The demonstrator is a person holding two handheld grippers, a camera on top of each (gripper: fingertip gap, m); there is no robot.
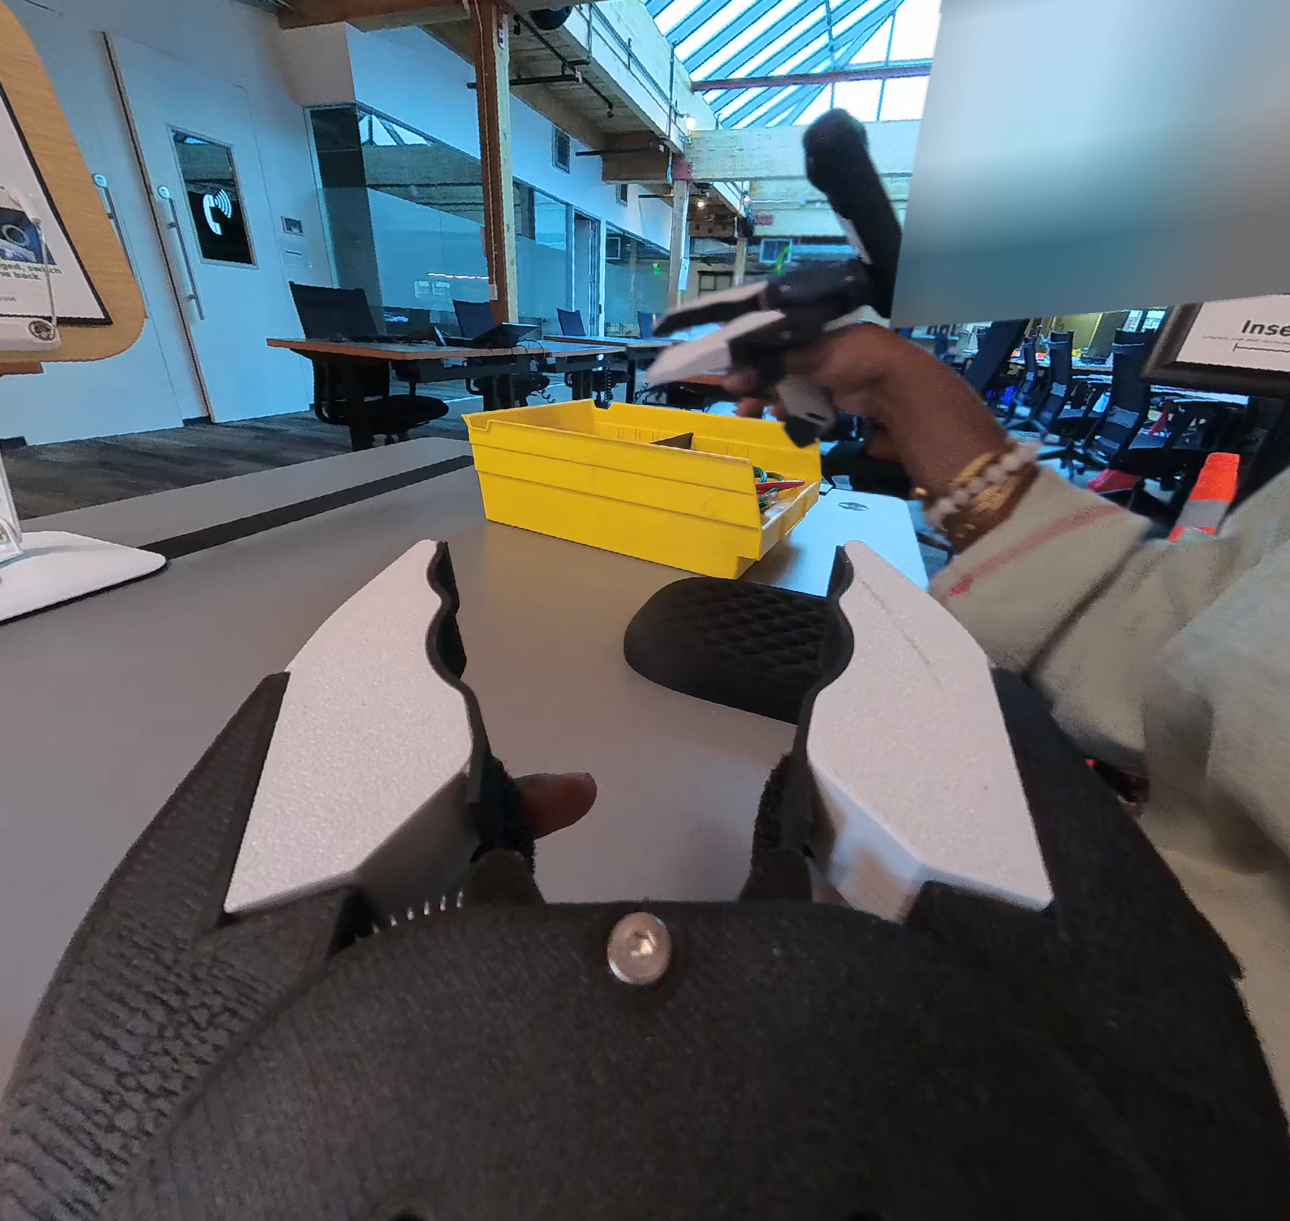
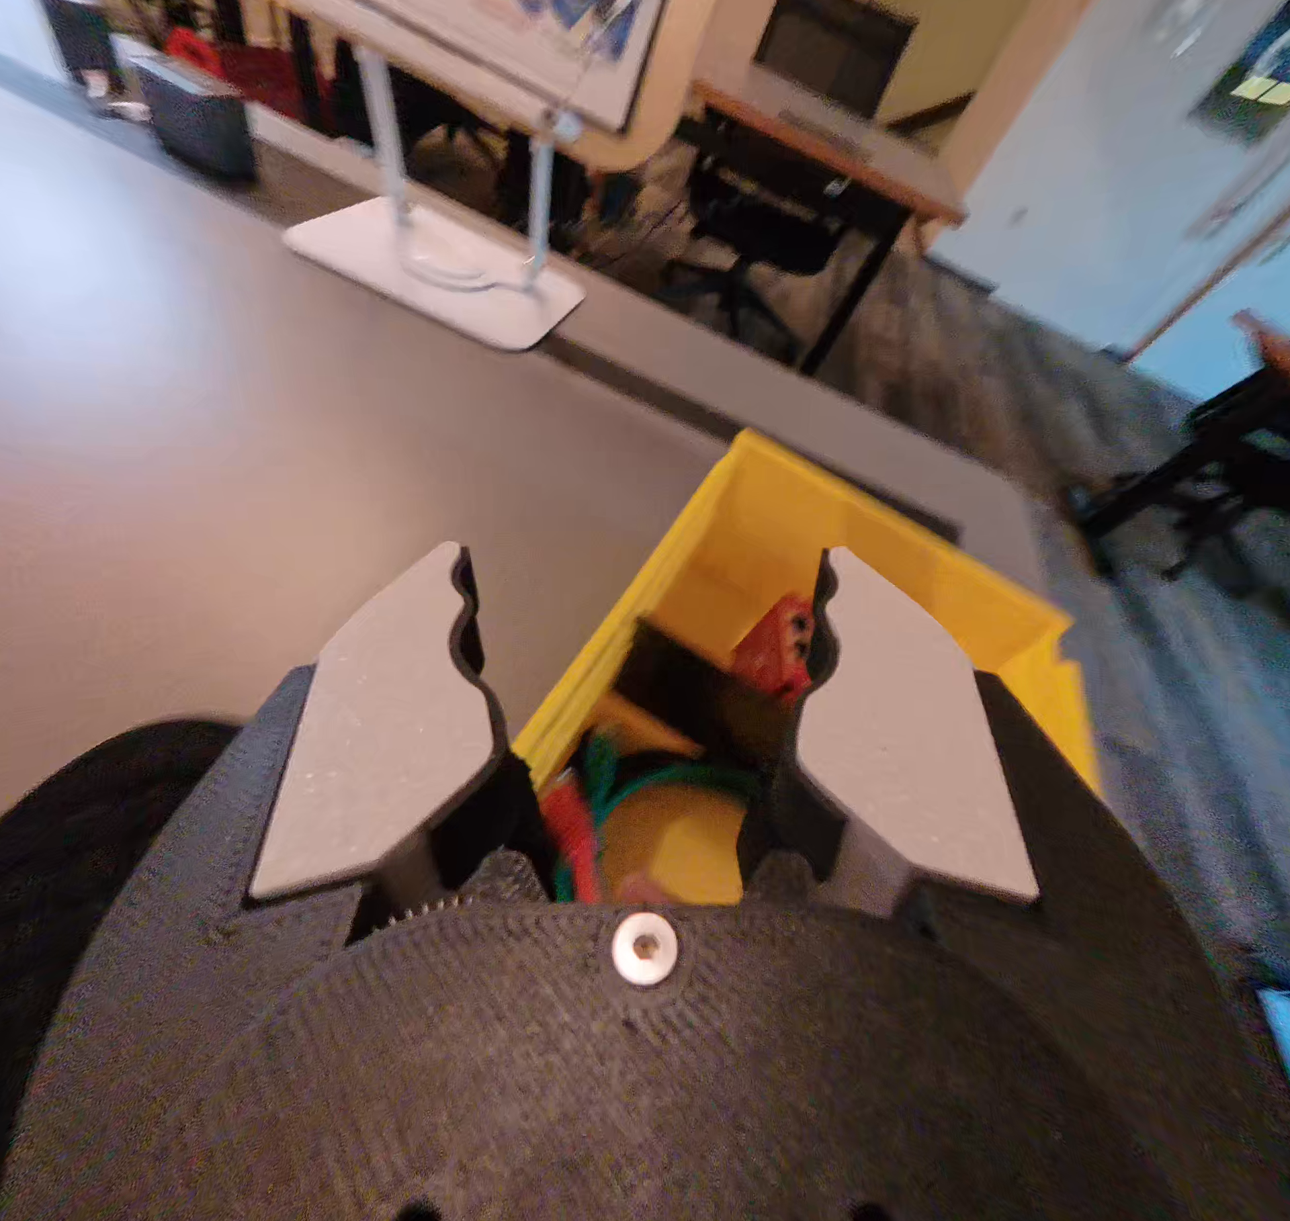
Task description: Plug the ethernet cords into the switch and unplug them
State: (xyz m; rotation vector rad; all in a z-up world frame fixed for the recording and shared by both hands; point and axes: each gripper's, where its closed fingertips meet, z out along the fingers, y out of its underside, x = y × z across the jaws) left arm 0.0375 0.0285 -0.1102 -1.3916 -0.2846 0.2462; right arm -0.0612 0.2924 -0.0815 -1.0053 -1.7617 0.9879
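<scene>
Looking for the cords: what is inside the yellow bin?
The yellow bin holds coiled red and green cords, a dark divider and an orange-red object. The right gripper hides the rest.

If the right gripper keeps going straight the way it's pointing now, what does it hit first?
Most likely the inside of the yellow bin. The open right gripper points down into it, toward the black divider and the red block beyond. Blur leaves depth unclear.
</scene>
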